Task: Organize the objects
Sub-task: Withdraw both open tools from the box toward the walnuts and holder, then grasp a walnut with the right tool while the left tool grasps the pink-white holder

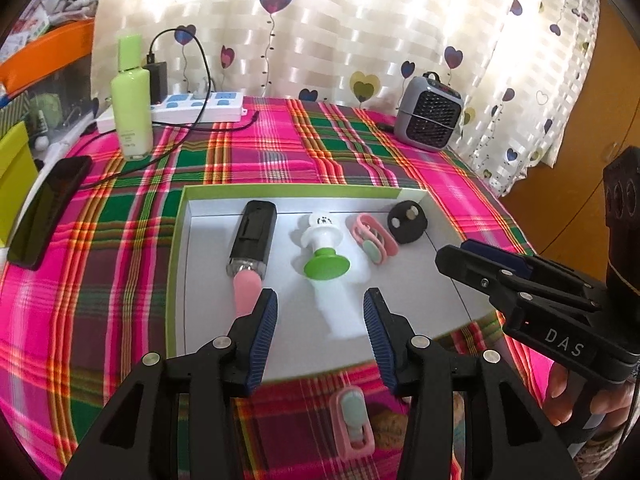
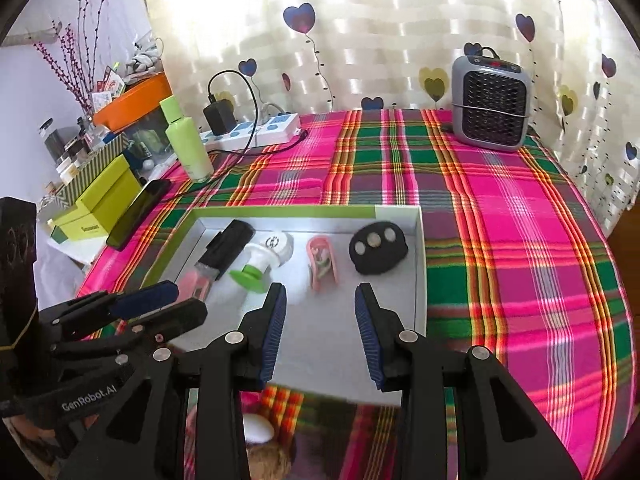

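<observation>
A shallow white tray with a green rim (image 1: 176, 264) (image 2: 420, 264) lies on the plaid cloth. In it, left to right, are a black device with a pink tip (image 1: 254, 240) (image 2: 226, 248), a white toy with a green sucker foot (image 1: 326, 256) (image 2: 260, 262), a pink clip (image 1: 374, 240) (image 2: 322, 266) and a black round piece with silver dots (image 1: 408, 222) (image 2: 378, 252). My left gripper (image 1: 320, 320) (image 2: 176, 300) hovers open over the tray's near part, pressing on nothing. My right gripper (image 2: 320, 312) (image 1: 460, 256) is open too, above the tray's near right. A second pink clip (image 1: 354, 420) lies on the cloth outside the tray.
At the back left stand a green bottle (image 1: 130, 100) (image 2: 188, 144), a power strip with a charger (image 1: 200, 106) and a dark phone (image 1: 44, 212). A grey heater (image 1: 430, 114) (image 2: 490, 106) stands at the back right. Green boxes (image 2: 100, 204) sit off the left edge.
</observation>
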Available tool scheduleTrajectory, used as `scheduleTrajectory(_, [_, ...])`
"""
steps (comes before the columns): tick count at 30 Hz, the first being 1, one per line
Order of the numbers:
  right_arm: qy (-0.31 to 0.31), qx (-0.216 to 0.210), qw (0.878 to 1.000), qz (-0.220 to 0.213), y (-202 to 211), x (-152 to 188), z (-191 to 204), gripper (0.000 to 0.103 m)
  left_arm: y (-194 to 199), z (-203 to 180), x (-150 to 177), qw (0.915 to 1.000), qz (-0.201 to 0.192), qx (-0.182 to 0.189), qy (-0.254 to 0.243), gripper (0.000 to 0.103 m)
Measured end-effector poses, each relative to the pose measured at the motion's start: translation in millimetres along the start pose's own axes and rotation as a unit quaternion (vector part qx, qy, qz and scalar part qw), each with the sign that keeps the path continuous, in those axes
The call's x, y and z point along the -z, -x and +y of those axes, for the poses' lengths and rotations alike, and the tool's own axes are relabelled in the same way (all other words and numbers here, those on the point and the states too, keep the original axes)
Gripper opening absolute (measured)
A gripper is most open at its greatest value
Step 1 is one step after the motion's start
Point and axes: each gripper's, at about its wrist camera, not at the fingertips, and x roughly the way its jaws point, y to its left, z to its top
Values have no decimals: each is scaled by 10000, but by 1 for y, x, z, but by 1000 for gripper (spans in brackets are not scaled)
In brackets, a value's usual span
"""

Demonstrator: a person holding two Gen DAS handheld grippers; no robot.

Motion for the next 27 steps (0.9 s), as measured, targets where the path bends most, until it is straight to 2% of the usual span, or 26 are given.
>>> scheduleTrajectory(13, [139,91,9997,-160,32,35,7,37,29,0,29,9999,-93,27,79,44])
scheduleTrajectory(27, [16,-104,9999,-64,42,75,9,37,44,2,61,9997,-99,131,193,44])
